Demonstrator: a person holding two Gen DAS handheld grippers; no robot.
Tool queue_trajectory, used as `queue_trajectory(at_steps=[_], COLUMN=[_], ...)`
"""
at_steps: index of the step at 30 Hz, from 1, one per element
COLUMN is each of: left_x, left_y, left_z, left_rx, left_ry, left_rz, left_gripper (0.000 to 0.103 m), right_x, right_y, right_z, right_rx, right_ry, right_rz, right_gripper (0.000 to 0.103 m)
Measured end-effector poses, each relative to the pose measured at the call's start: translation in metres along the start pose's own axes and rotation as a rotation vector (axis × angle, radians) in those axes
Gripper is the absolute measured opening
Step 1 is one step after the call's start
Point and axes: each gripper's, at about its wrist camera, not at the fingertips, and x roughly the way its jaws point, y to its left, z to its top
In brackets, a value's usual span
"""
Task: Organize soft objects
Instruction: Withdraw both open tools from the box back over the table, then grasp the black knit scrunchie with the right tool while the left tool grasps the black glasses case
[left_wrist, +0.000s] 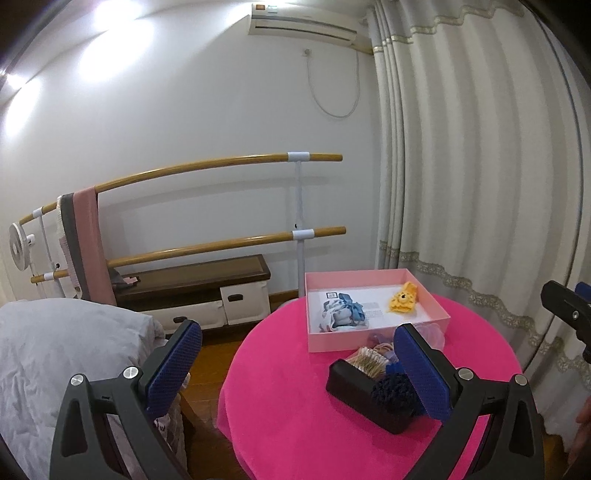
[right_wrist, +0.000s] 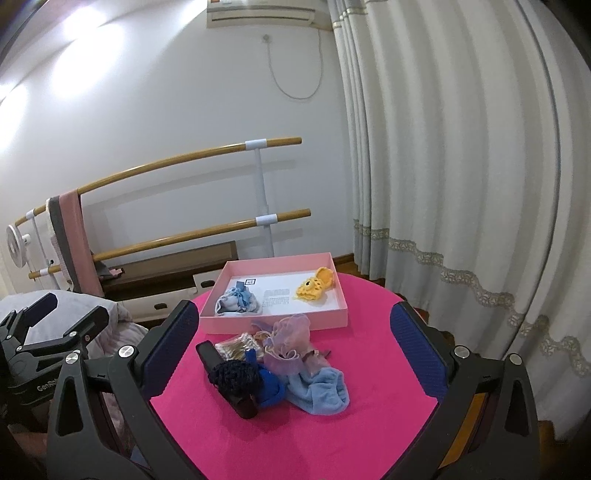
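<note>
**Inspector:** Nearest first. Both tongs are hanging released and empty: left tongs (left_wrist: 295, 363), right tongs (right_wrist: 293, 341).

**Clerk:** And the goods?

**Inspector:** A heap is sitting mid-table (right_wrist: 369, 369): a light blue cloth (right_wrist: 319, 391), limp and light, is best pinched at a thick fold; a navy knitted piece (right_wrist: 234, 376) is lying against a black case (right_wrist: 236, 395); a pink gauze piece (right_wrist: 291, 332) looks snag-prone. Beyond, the pink box (right_wrist: 277, 321) is already holding a blue-white bundle (right_wrist: 238, 301) and a yellow knitted toy (right_wrist: 314, 288).
</note>
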Motion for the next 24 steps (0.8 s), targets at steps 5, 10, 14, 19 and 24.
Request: queue_trajectory(at_steps=[5,10,14,19,24], left_x=[0.002,0.002,0.008,0.015,0.018], left_y=[0.003,0.007,0.009,0.010,0.009], left_z=[0.008,0.013,0.016,0.016,0.022], left_rx=[-0.017,-0.027,-0.037,-0.030,-0.033], left_ry=[0.003,0.010,0.023,0.047,0.041], left_rz=[0.006,0.010,0.015,0.015,0.005], left_gripper=[0.103,0.103,0.103,0.103,0.103], right_x=[-0.004,-0.004,0.000,0.007,0.012], right_y=[-0.002,-0.002,-0.003,-0.003,-0.002], right_z=[-0.001,-0.002,-0.003,-0.007,-0.009], right_rx=[0.002,0.002,0.004,0.007,0.005], right_ry=[0.000,0.008,0.022,0.054,0.062], right_rz=[-0.008,-0.011,-0.011,-0.009,-0.009], right_gripper=[0.103,0.103,0.103,0.103,0.103])
